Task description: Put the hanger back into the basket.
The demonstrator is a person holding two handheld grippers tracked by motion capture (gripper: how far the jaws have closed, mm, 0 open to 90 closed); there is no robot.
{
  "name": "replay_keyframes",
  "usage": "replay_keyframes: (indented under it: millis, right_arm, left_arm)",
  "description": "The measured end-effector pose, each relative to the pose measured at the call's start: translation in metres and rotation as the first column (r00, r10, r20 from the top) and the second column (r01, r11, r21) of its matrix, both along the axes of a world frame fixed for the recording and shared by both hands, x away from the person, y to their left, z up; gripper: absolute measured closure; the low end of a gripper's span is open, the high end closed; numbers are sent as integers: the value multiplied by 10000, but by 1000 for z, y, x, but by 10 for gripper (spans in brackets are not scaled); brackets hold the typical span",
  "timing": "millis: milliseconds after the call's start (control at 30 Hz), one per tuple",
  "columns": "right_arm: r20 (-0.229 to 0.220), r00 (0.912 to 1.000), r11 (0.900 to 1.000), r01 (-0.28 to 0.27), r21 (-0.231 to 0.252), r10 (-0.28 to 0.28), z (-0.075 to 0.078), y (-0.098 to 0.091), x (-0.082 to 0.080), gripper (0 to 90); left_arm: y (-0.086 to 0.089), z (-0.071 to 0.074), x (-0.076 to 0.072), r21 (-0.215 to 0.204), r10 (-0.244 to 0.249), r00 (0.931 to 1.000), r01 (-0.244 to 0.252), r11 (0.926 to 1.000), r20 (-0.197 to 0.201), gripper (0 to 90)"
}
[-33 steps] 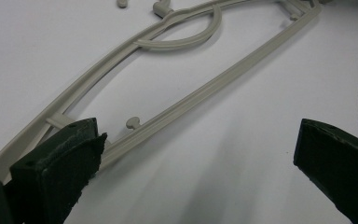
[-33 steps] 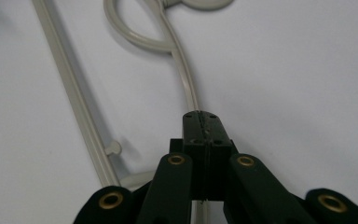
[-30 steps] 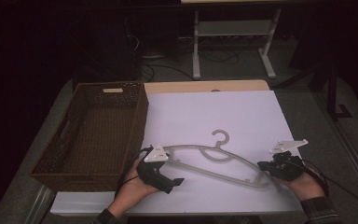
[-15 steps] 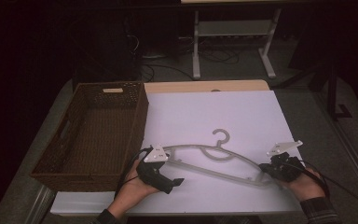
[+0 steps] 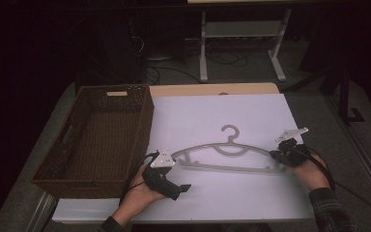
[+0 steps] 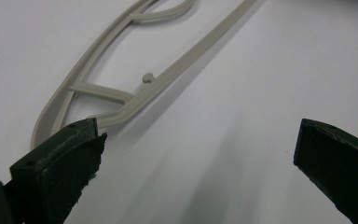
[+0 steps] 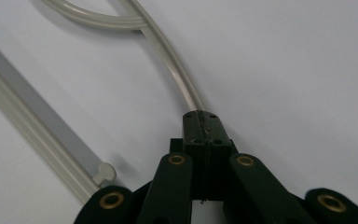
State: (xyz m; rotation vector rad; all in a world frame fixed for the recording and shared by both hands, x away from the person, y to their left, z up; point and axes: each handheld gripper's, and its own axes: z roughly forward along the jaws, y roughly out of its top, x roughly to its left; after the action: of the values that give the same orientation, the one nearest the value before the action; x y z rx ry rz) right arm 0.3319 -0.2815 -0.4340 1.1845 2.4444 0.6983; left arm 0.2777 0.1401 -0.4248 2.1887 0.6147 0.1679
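Note:
A grey plastic hanger (image 5: 227, 168) lies flat on the white sheet (image 5: 251, 111), its hook pointing away from me. My right gripper (image 5: 276, 155) is at the hanger's right end. In the right gripper view, the right gripper (image 7: 203, 116) has its jaws pressed together on the hanger's (image 7: 168, 51) thin curved arm. My left gripper (image 5: 181, 173) rests by the hanger's left end. In the left gripper view, the left gripper (image 6: 196, 149) stands wide open, with bare sheet between its jaws and the hanger's (image 6: 168, 79) end just beyond the left jaw.
A dark brown wicker basket (image 5: 142, 125) stands at the left, overhanging the sheet's left edge. A wooden strip of table (image 5: 198, 90) shows behind the sheet. A white metal stand (image 5: 241, 34) and cables are on the floor beyond.
My right gripper has moved away from me with the hanger's right end in it, so the hanger has shifted farther up the sheet and slightly right. My left gripper has stayed put.

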Motion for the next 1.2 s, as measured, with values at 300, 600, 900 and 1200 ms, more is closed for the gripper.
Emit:
replay_keyframes:
  millis: [300, 600, 900, 1200]
  right_arm:
    - [470, 9988, 9927, -220, 1183, 166, 10, -3, -5, 875]
    - [1219, 9915, 9608, -773, 2662, 460, 27, 6, -36, 366]
    - [1894, 9812, 9580, -879, 2729, 361, 27, 22, -53, 137]
    - [1897, 9809, 9648, -911, 2468, 441, 23, 27, -54, 136]
  left_arm:
    - [0, 3, 3, 83, 45, 10000, -45, 10000, 63, 0]
    - [-6, 12, 13, 123, 22, 10000, -23, 9999, 87, 0]
    - [-17, 16, 28, 86, -87, 9999, 86, 9999, 102, 0]
    - [-33, 19, 57, -58, -20, 10000, 20, 10000, 30, 42]
